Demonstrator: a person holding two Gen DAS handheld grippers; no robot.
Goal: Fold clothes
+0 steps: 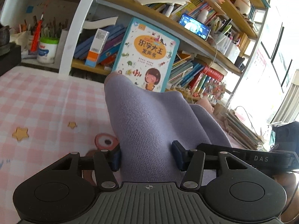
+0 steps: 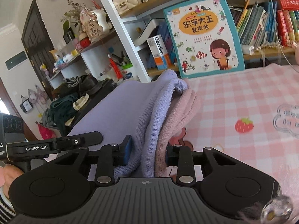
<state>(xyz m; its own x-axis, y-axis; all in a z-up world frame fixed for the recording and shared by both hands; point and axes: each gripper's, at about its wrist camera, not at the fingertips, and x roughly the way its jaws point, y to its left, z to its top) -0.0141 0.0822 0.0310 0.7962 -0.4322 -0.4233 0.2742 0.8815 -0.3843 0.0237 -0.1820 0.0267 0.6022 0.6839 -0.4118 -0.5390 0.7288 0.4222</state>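
Left wrist: both grippers' jaws clamped on lavender knit garment (image 1: 149, 123), level above checked cloth (image 1: 46, 100).

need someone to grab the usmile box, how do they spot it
Start at the bookshelf behind the pink checked cloth. On its lowest shelf, find the big teal-edged picture book with a cartoon girl. The box stands just left of it: tall, narrow, white with an orange band near its base, unlike the dark blue books behind.
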